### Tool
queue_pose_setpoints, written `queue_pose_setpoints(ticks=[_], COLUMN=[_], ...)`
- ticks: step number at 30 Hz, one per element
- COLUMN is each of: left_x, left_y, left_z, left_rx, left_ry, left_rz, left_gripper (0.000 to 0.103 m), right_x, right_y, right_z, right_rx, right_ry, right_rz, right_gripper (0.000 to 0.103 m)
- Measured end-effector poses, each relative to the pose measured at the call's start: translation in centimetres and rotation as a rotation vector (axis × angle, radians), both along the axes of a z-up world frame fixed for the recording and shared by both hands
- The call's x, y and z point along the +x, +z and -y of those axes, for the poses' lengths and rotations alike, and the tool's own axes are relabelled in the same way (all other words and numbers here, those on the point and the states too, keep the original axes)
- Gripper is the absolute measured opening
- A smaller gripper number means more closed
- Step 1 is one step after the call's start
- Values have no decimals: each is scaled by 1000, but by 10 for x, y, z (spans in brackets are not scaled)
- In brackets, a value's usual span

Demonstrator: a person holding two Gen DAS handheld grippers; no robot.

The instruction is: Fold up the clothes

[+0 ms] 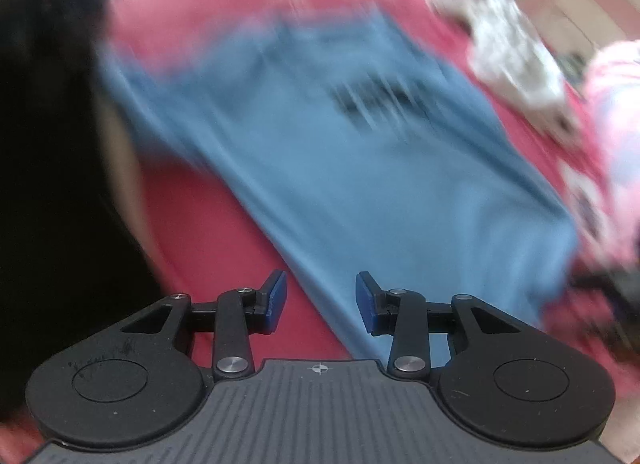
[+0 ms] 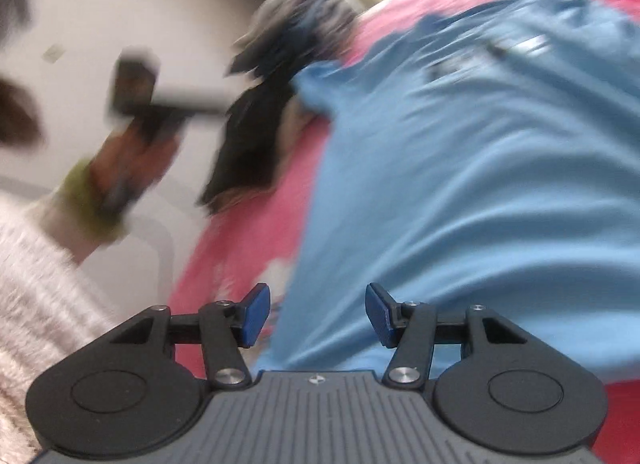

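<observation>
Though blurred, left wrist view: left tool (image 1: pixel 321 302) spread apart, empty, above blue T-shirt (image 1: pixel 344 168) lying on red bedspread (image 1: pixel 192 216). Right wrist view: right tool (image 2: pixel 318 314) likewise released over T-shirt hem; dark garment (image 2: pixel 256 144) beside it.

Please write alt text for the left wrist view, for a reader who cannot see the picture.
A blurred light blue T-shirt with a dark print lies spread on a pink-red bed cover. The open left gripper is at the bottom, its blue fingertips apart and holding nothing. Other clothes lie at the upper right.
</observation>
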State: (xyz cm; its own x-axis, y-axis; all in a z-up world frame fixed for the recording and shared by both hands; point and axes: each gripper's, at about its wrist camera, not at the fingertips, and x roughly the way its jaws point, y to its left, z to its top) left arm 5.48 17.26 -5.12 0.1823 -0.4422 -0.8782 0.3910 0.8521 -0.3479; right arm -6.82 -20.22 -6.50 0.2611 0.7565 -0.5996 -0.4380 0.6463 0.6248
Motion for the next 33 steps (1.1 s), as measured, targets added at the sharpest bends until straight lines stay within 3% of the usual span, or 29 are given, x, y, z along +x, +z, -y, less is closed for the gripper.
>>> queue_pose_setpoints(ticks=[3,6,9,11,18,21,26,30,33], left_x=[-29,-52,-66,-65,-69,-65,-38,-11,14], left_y=[-40,-64,-68,-67,-57,-48,-35,-28,-34], left_z=[22,39,43,42,29,21,7,-8,-31], left_rx=[-21,-15,-3,9,15,-12,-27,-59,-155], left_ry=[-84,-144,-146,-147,-121,-64,138,374,569], left_rz=[-133,-158,-120,-138,-154,-105,57,215,248], left_gripper=[37,37,37,37,37,37,37,37,37], right_x=[5,3,-4,-9,-1,21,67,110,142], right_y=[2,-6,-18,-25,10,42,80,100,97], right_z=[20,31,33,33,24,8,-45,-104,-160], right_rx=[-63,-100,-194,-272,-417,-385,-335,-296,-334], right_ry=[-64,-91,-76,-56,64,90,133,169,226], right_rz=[33,8,-19,-38,-29,51,210,353,430], right_gripper=[51,48,42,37,38,39,39,39,39])
